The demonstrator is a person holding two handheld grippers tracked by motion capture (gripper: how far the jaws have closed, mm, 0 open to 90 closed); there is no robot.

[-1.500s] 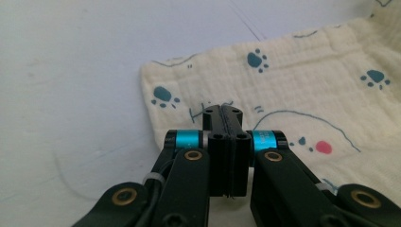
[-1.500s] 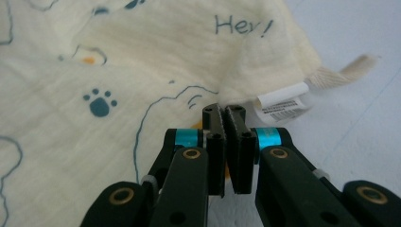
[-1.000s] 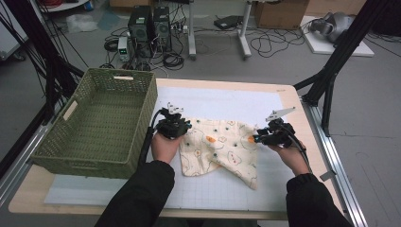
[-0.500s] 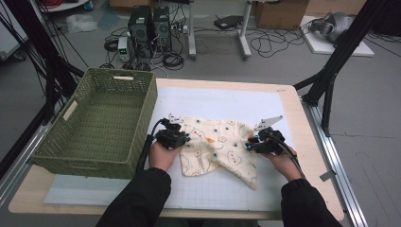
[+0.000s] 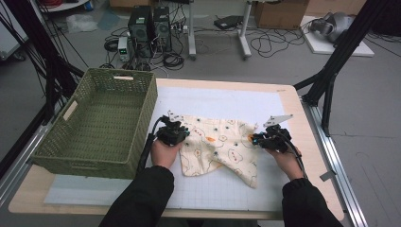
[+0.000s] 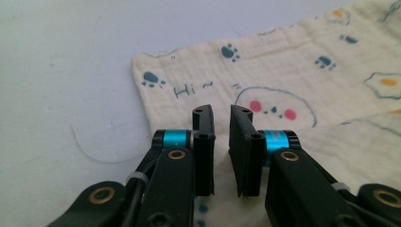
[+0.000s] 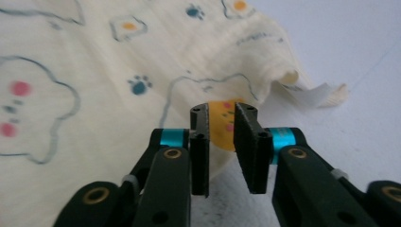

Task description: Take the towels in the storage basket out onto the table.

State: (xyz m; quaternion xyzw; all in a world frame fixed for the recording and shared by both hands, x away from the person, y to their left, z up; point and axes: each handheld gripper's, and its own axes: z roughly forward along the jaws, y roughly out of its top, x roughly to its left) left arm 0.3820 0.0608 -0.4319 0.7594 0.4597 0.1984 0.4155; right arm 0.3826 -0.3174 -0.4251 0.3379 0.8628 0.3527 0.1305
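A cream muslin cloth printed with blue paw marks, fried eggs and pink-cheeked faces (image 5: 218,144) lies crumpled in the middle of the high view, on a white gridded mat (image 5: 227,189) that covers a pale wooden table (image 5: 302,132). The left gripper (image 5: 182,134) sits at the cloth's left edge, just right of centre-left in that frame. In the left gripper view its jaws stand over the cloth near a corner, with a narrow gap between them and no fabric pinched. The right gripper (image 5: 255,140) rests at the cloth's right edge. In the right gripper view its jaws are also slightly parted, bracketing the cloth's edge by an orange mark without closing on it. An olive-green woven basket (image 5: 99,127) stands at the left of the high view, beside the cloth.
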